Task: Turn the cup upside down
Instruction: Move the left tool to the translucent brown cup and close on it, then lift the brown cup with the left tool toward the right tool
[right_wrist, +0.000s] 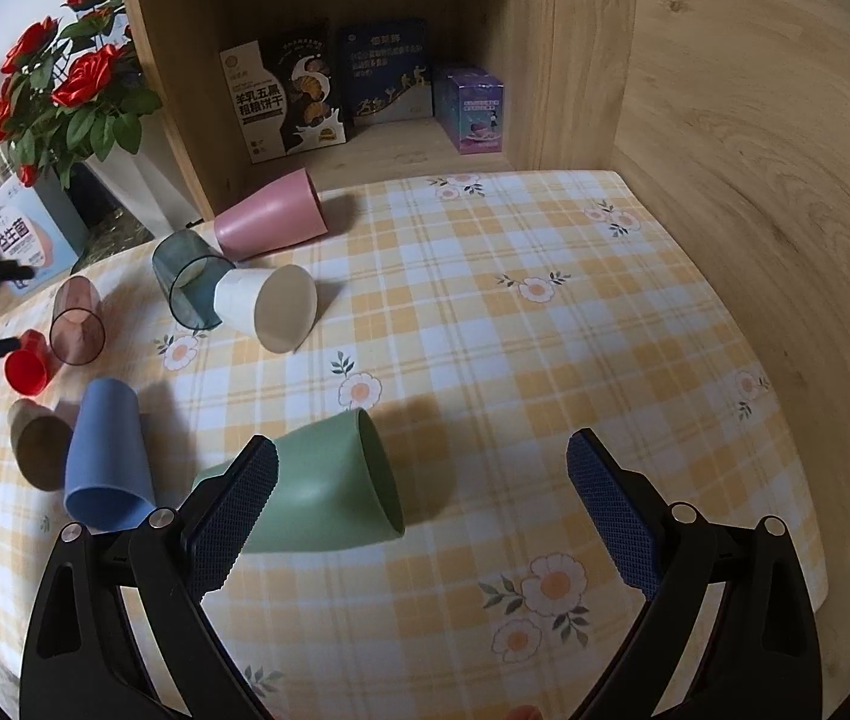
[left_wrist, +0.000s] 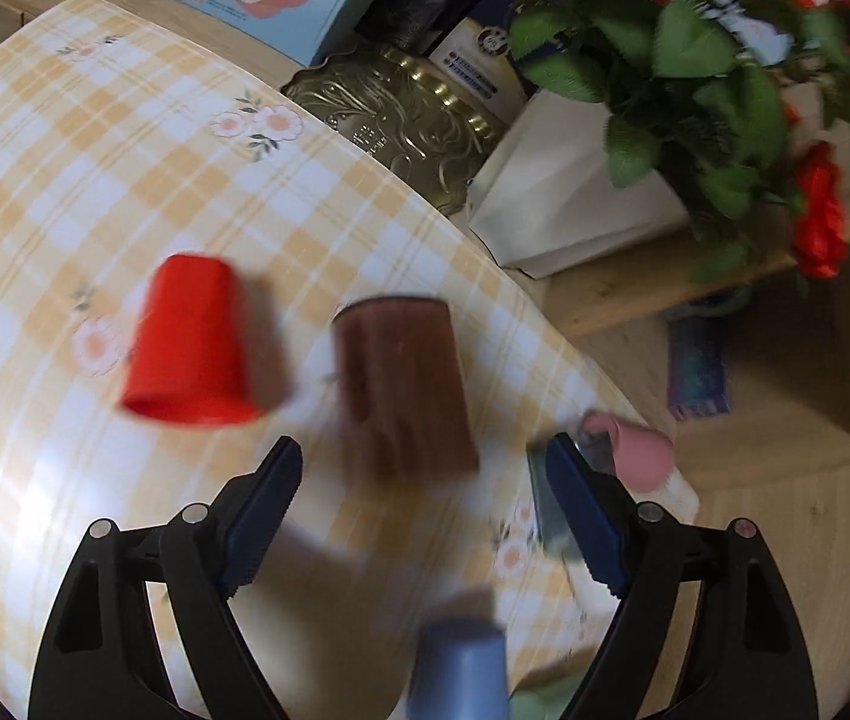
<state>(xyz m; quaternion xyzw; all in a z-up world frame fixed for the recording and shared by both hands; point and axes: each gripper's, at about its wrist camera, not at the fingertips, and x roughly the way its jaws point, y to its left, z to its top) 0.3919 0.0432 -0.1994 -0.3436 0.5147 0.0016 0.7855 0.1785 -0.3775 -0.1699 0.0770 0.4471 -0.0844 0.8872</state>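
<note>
Checked tablecloth, wooden shelf, cups

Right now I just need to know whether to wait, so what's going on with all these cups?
A person is flipping cups with two handheld tools. The left tool, open, is near an upside-down brown ribbed cup and upside-down red plastic cup. The right tool, open, holds nothing beside a green cup lying on its side.

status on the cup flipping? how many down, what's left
Done: the red cup, brown cup and blue cup stand rim-down on the table. In hand: nothing; left gripper and right gripper are both open. Left: green cup, white cup and pink cup lie on their sides. The tinted cups' state is unclear.
</note>
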